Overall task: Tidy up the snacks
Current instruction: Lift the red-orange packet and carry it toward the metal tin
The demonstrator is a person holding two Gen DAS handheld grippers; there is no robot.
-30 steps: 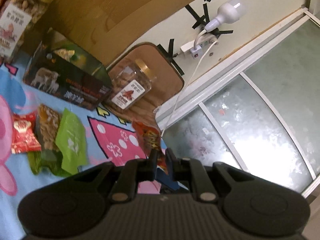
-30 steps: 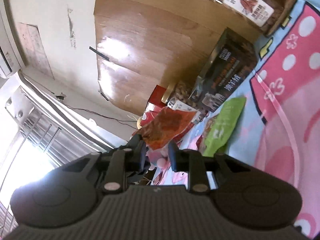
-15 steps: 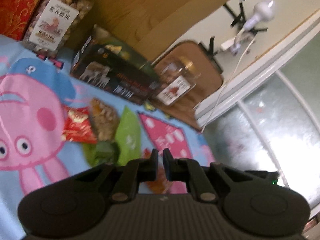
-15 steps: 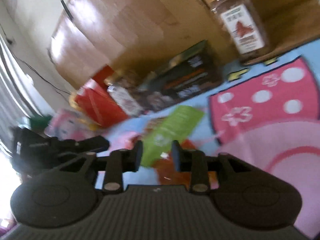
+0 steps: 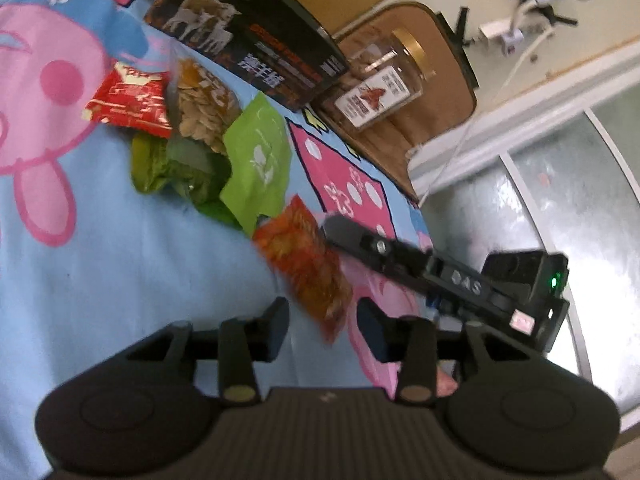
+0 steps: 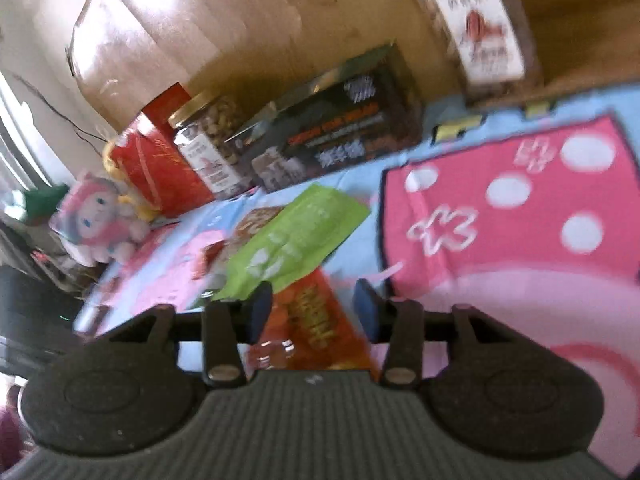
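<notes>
An orange snack packet lies on the cartoon blanket, just ahead of my open, empty left gripper. It also shows between the spread fingers of my open right gripper, as the orange packet flat on the blanket. My right gripper's body reaches in from the right in the left wrist view. A pile sits beyond: a light green packet, a dark green packet, a clear bag of nuts and a red packet.
A black box and a gold-lidded jar stand behind the pile. In the right wrist view another nut jar, a red box and a plush doll sit at the left. A frosted glass door is at the right.
Both grippers have opened. The orange packet held by the right gripper now lies on the blanket beside the pile. Both cameras have tilted down toward the blanket.
</notes>
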